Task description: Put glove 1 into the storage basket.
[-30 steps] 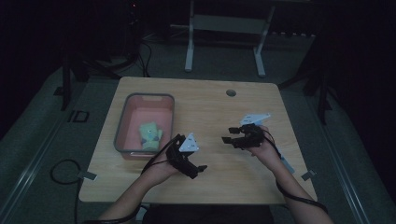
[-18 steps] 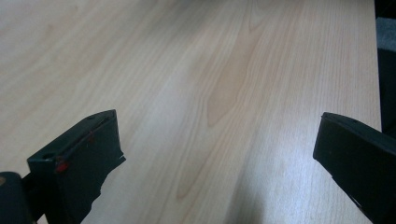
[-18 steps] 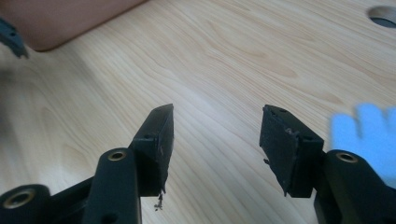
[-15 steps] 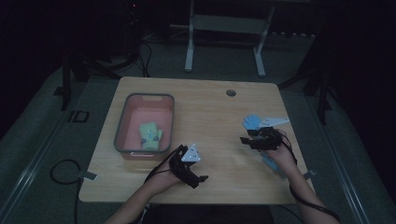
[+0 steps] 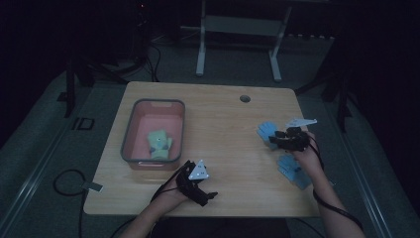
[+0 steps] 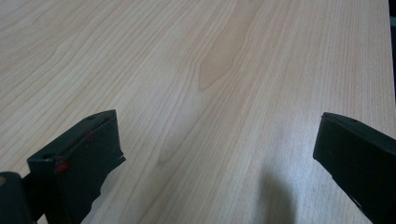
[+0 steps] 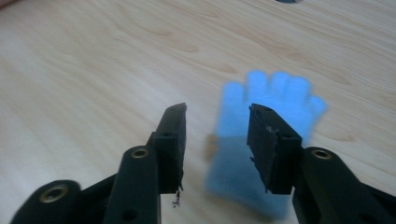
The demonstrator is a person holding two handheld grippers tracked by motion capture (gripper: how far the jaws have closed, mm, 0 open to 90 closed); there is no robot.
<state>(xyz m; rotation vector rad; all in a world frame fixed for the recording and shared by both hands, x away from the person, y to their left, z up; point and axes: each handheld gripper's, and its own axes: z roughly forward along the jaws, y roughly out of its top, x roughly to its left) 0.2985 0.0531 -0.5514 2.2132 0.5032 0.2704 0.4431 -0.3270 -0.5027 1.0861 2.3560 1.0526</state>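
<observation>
The right gripper (image 5: 275, 140), black with a pale three-cornered plate on top, hangs over the right side of the table, held in the person's right hand (image 5: 306, 151); its jaws have just been closing and now stand part-way apart, with nothing pinched between them – in the right gripper view (image 7: 217, 127) a small light-blue glove (image 7: 268, 140) with spread fingers lies flat on the wood just under and beyond the tips, the right-hand jaw covering part of its palm; whether a pad touches the fabric I cannot tell; from the high view that glove (image 5: 266, 131) sits just ahead of the jaws, and a second light-blue glove (image 5: 293, 170) lies nearer the table's edge, partly under the same wrist

The left gripper (image 5: 210, 196), also black with its grey plate, rests low near the front edge of the table in the person's left hand (image 5: 171, 198); in the left gripper view (image 6: 217, 140) its jaws stand wide apart with bare wood grain between them – it has hold of nothing

Further out, on the left half of the light wooden tabletop (image 5: 218, 114), stands a rectangular pink plastic bin with a grey rim (image 5: 130, 130); inside it lies a pale green glove (image 5: 159, 144); a small dark round grommet hole (image 5: 244, 98) marks the far side of the table; black cables trail from both grippers toward the person
</observation>
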